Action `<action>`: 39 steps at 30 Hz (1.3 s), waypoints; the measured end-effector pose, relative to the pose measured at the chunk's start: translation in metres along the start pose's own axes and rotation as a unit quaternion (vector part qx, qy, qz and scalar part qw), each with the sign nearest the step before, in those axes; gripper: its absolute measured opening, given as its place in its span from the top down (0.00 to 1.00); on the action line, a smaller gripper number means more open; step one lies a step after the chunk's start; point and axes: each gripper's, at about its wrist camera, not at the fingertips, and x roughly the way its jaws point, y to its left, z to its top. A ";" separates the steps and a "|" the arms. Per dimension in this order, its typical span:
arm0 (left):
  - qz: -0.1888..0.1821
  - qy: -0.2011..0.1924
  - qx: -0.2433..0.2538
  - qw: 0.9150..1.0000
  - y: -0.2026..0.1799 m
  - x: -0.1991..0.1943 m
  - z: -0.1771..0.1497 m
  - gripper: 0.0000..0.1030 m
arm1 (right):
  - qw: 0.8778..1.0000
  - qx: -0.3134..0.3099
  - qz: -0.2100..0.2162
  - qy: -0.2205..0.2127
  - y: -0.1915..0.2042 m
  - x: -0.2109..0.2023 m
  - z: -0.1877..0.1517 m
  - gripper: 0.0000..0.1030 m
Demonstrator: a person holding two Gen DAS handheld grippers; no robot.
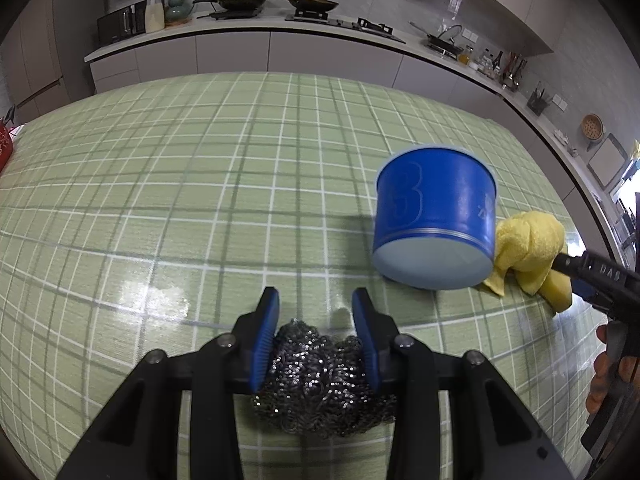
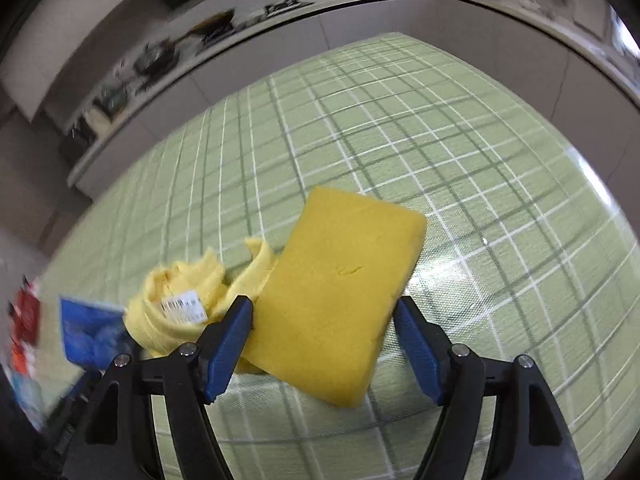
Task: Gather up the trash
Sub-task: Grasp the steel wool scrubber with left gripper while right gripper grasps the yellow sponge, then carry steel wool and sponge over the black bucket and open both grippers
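Observation:
My left gripper [image 1: 316, 304] is shut on a steel wool scrubber [image 1: 320, 376], gripped deep between the blue pads above the green checked tablecloth. A blue round bin [image 1: 434, 216] stands to the right, tilted toward me in this view. A crumpled yellow cloth [image 1: 528, 244] lies beside it. In the right wrist view, my right gripper [image 2: 324, 312] is open around a yellow sponge [image 2: 340, 292], which lies tilted between the jaws. The yellow cloth [image 2: 180, 304] with a barcode label lies left of it, and the blue bin [image 2: 90, 332] shows blurred further left.
The table [image 1: 200, 184] has a green plaid cover. Behind it runs a kitchen counter [image 1: 240, 28] with pans, a vase and a black appliance. Red packaging [image 2: 26, 320] lies at the table's left edge. The right gripper's body [image 1: 600, 280] shows in the left wrist view.

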 end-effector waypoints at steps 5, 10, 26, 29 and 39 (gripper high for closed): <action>-0.002 0.002 0.000 1.000 0.001 -0.002 -0.003 0.61 | 0.999 -0.047 -0.001 0.016 -0.006 -0.009 -0.013 0.32; -0.004 0.004 -0.002 1.000 0.003 -0.005 -0.007 0.61 | 0.997 -0.067 -0.013 0.020 -0.026 -0.024 -0.026 0.32; -0.014 0.002 -0.012 1.000 -0.001 -0.018 -0.034 0.63 | 0.998 -0.061 -0.010 -0.001 -0.023 -0.035 -0.045 0.52; -0.028 -0.003 -0.024 0.999 0.003 -0.025 -0.042 0.67 | 0.998 -0.063 0.005 -0.005 -0.028 -0.046 -0.056 0.56; -0.057 -0.014 -0.008 0.998 -0.013 -0.055 -0.064 0.88 | 0.998 -0.038 0.042 -0.040 -0.051 -0.094 -0.085 0.56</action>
